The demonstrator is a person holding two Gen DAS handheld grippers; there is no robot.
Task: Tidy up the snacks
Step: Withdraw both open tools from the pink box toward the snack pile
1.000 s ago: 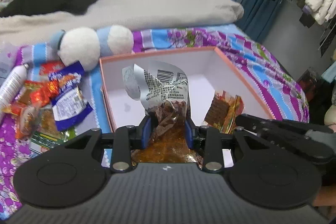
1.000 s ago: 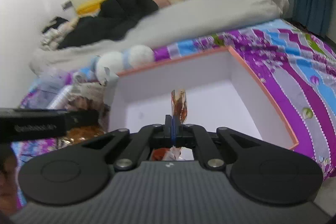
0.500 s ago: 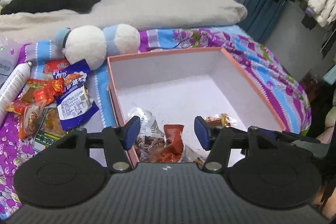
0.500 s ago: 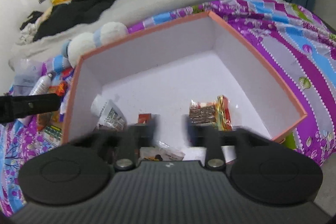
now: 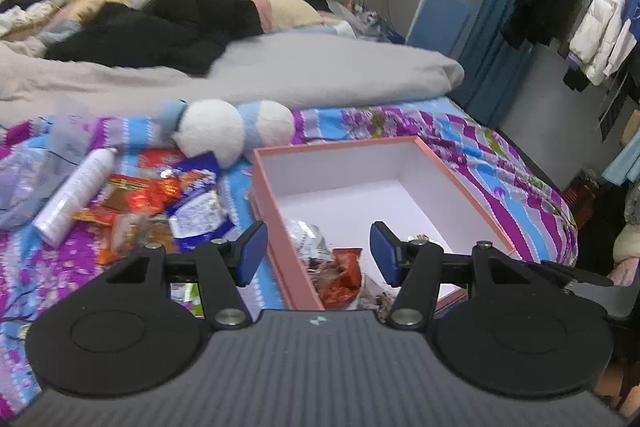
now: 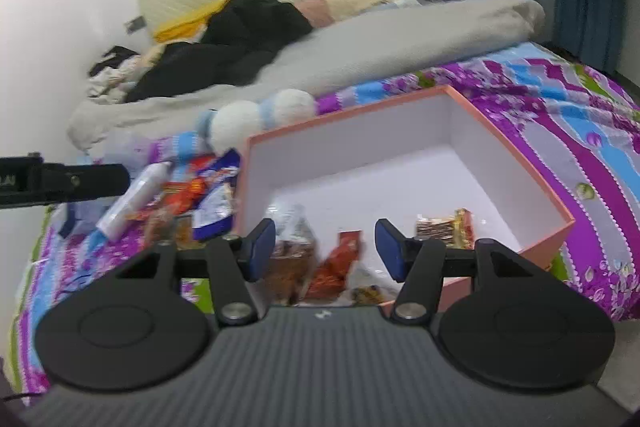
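A pink box with a white inside (image 5: 460, 171) (image 6: 516, 159) lies open on the bed. Several snack packets lie in its near end: a silver-topped packet (image 5: 310, 237) (image 6: 294, 227), a red packet (image 5: 344, 273) (image 6: 338, 265) and a brown-and-gold packet (image 6: 442, 227). A pile of loose snacks (image 5: 160, 199) (image 6: 200, 199) lies left of the box. My left gripper (image 5: 318, 253) is open and empty above the box's near left corner. My right gripper (image 6: 326, 249) is open and empty above the box's near end.
A white spray can (image 5: 74, 195) (image 6: 136, 197) lies left of the snack pile. A white-and-blue plush toy (image 5: 224, 127) (image 6: 256, 117) lies behind the box. A grey duvet (image 5: 320, 71) and dark clothes (image 5: 172, 27) cover the far bed. The patterned bedspread (image 5: 516, 167) drops off at the right.
Both grippers have opened and let their snack packets drop into the box. Both have pulled back and up from the box.
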